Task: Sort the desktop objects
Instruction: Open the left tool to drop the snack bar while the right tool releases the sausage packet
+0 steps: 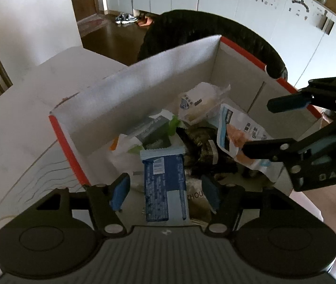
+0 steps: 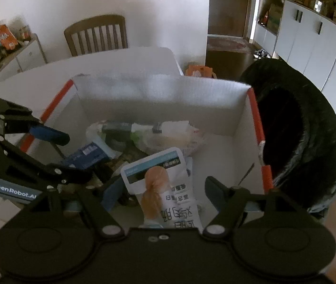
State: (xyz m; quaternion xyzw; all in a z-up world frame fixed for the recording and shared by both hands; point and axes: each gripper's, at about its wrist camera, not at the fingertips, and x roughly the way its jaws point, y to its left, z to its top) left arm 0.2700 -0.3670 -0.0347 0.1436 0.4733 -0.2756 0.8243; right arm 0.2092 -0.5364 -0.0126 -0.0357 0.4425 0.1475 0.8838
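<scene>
Blue pkt (image 1: 165, 184) btwn open tongs (image 1: 165, 190).

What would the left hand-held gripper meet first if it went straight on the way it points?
Probably the blue packet, which lies between the open fingers of the left hand-held gripper, on the heap in the box. Depth is unclear.
</scene>
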